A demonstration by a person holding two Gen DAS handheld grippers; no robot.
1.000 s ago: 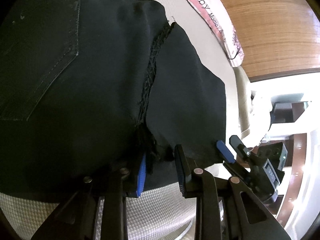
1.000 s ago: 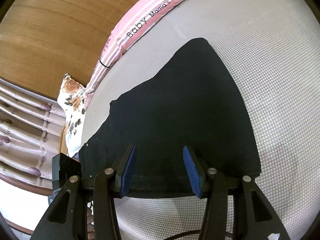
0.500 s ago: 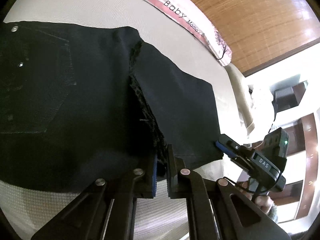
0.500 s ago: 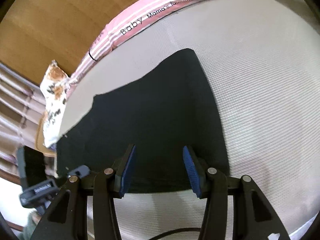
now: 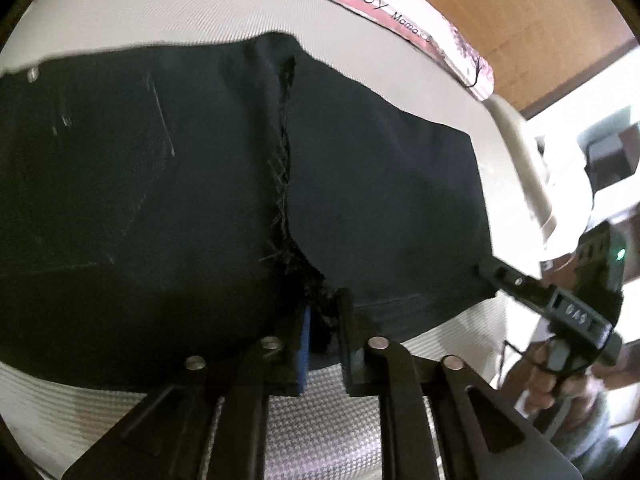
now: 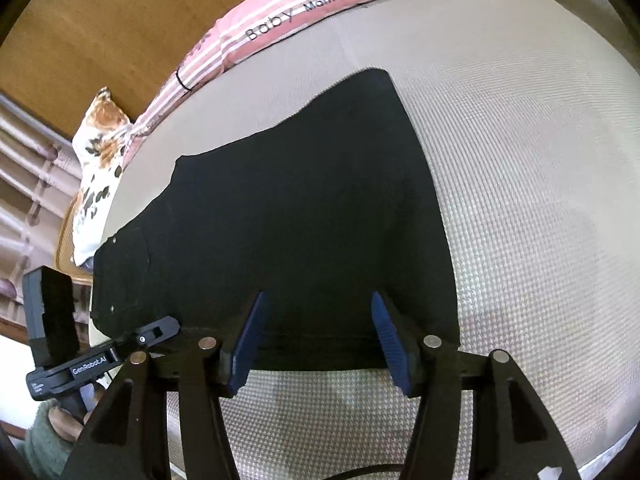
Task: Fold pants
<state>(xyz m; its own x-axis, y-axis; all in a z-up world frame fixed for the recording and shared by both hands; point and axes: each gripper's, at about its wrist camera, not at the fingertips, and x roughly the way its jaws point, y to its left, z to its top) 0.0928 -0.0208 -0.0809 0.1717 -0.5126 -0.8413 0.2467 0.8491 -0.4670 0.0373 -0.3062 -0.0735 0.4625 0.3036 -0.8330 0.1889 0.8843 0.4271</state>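
Note:
Black pants (image 5: pixel 160 200) lie flat on a pale woven bed cover (image 5: pixel 320 408), back pocket to the left and a frayed seam (image 5: pixel 282 168) running down the middle. My left gripper (image 5: pixel 324 300) sits at the near end of that seam. Its jaws are opening by a narrow gap, with bunched black cloth still between them. In the right wrist view the leg of the pants (image 6: pixel 300 200) stretches away. My right gripper (image 6: pixel 318 304) stands over the near hem, jaws wide and still opening, not pressing on the cloth. The left gripper (image 6: pixel 160 326) shows at the lower left.
A pink striped package (image 6: pixel 320 4) lies along the far edge of the bed against a wooden wall (image 6: pixel 100 20). A floral pillow (image 6: pixel 96 160) sits at the far left corner. The right gripper (image 5: pixel 492 270) and the hand (image 5: pixel 540 380) holding it show at the right.
The left jaws closed on the seam end, then parted slightly again. The right jaws widened a little. Both views rolled as the wrists turned, and the pants stayed spread out.

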